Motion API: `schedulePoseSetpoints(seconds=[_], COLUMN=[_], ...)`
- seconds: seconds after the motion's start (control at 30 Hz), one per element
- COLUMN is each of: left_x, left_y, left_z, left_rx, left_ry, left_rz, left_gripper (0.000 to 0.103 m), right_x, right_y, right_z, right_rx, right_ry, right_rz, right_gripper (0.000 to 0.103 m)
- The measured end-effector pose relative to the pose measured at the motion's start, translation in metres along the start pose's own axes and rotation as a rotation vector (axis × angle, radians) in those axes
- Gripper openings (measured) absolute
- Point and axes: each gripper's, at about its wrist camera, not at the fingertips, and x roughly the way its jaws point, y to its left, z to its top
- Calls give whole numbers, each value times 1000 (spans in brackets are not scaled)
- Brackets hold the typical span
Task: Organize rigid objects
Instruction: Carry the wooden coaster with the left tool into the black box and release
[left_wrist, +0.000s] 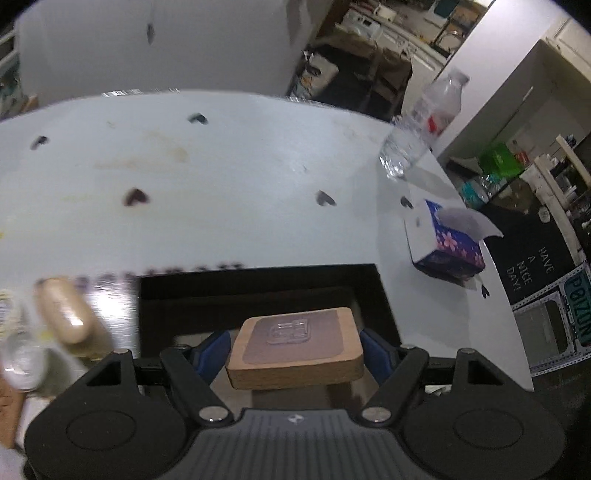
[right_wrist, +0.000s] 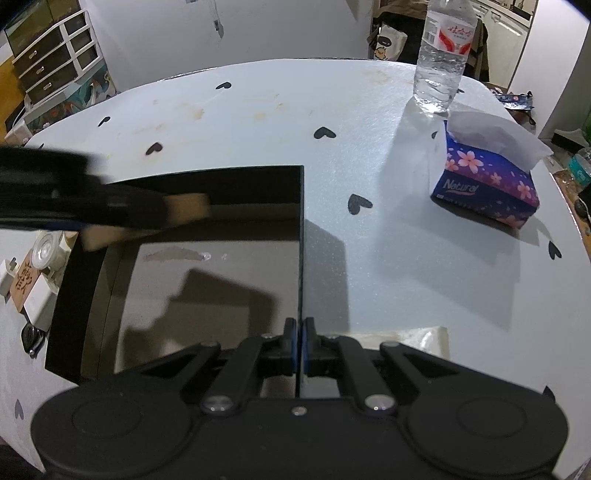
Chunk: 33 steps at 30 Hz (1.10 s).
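Left gripper (left_wrist: 295, 347) clamps the rounded wooden block (left_wrist: 295, 347) above the black open-topped box (right_wrist: 177, 206); right gripper (right_wrist: 299, 347) pinches the box wall. Block released high may bounce or tip out.

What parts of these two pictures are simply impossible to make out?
- Left wrist view: items at the left edge are motion-blurred and cut off.
- Right wrist view: the left claw and wooden block are smeared.
- Right wrist view: the box wall under the right claw is hidden.
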Motion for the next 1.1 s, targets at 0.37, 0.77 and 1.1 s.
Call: schedulePoseSetpoints(seconds=[0.37,0.77,1.1], left_x=[58,36,-26], left_y=[-23,-12,-3], left_z=[5,-4,-20], left_rx=[-83,-78,103], left_ry=[29,38,-95], left_rz=[38,-13,44], left_gripper=[82,90,90], right_x=[0,1,0], right_y=[-1,-5,-5], right_z=[-2,-2,-2], right_rx=[-15,-3,14], right_ry=[6,6,7], right_rz=[18,38,40], right_gripper=[4,4,5])
